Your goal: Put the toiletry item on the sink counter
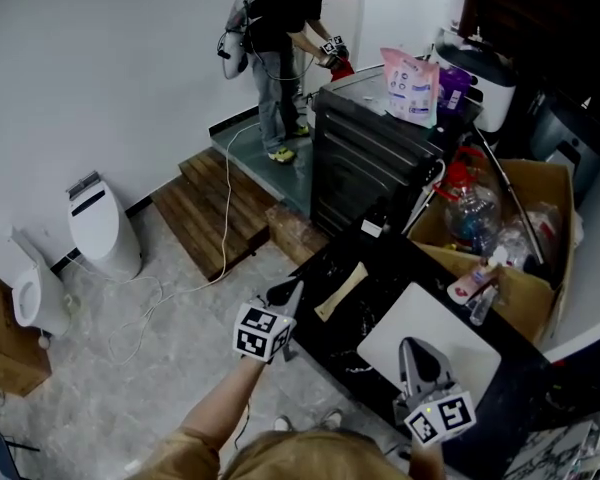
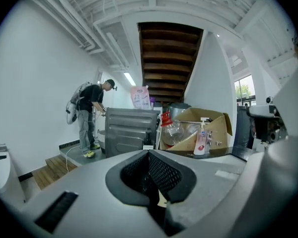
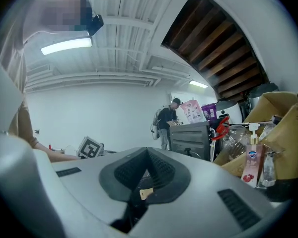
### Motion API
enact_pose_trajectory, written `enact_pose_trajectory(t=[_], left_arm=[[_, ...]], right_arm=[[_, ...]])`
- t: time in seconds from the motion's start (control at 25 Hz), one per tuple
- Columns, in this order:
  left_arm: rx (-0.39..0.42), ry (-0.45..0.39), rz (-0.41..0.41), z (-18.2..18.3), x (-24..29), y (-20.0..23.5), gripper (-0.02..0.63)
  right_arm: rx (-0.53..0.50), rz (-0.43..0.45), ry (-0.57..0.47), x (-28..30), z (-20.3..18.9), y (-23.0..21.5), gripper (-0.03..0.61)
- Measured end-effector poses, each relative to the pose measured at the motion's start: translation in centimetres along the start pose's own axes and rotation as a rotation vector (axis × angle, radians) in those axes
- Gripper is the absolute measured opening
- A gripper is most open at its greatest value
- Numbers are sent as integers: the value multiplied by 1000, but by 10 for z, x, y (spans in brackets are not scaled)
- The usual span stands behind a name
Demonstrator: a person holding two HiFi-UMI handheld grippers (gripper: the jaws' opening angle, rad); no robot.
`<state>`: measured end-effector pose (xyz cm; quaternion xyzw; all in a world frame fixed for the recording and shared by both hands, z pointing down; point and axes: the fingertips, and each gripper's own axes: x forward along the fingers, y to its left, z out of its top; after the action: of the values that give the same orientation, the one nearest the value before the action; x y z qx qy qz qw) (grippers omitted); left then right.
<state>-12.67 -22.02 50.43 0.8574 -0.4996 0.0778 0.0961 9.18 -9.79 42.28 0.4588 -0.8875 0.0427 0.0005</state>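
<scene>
A pump bottle of pink liquid [image 1: 473, 282] leans at the near edge of a cardboard box [image 1: 540, 183]; the same pump bottle [image 2: 202, 138] [image 3: 251, 162] shows in both gripper views. My left gripper [image 1: 292, 290] hangs over the left edge of the black counter [image 1: 380, 258], jaws together with nothing between them; the left gripper [image 2: 149, 155] points toward the box. My right gripper [image 1: 410, 346] hovers over a white slab [image 1: 460, 333] on the counter. The right gripper [image 3: 148, 151] has its pads meeting and holds nothing. A flat beige item [image 1: 341, 291] lies on the counter between the two.
The box also holds a clear jug [image 1: 472, 213] and other bottles. Behind it is a dark appliance [image 1: 365, 158] with a pink pouch [image 1: 411, 86] and a purple container [image 1: 452, 88] on top. A person [image 1: 280, 48] works there. Wooden steps [image 1: 220, 208] and two toilets [image 1: 102, 228] are at the left.
</scene>
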Motion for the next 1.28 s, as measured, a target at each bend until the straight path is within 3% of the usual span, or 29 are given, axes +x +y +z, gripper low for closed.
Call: enact_pose_trajectory(t=[0.4, 0.68, 0.92, 1.28], left_arm=[[114, -249, 47, 99, -54, -6, 3], [130, -397, 194, 124, -122, 19, 3], [128, -390, 261, 104, -149, 19, 3], [141, -351, 236, 89, -135, 16, 3]], right_arm=[[-14, -21, -39, 13, 22, -41, 3], [-2, -34, -85, 20, 33, -60, 3], [15, -61, -86, 17, 30, -75, 3], [18, -66, -80, 22, 26, -79, 3]])
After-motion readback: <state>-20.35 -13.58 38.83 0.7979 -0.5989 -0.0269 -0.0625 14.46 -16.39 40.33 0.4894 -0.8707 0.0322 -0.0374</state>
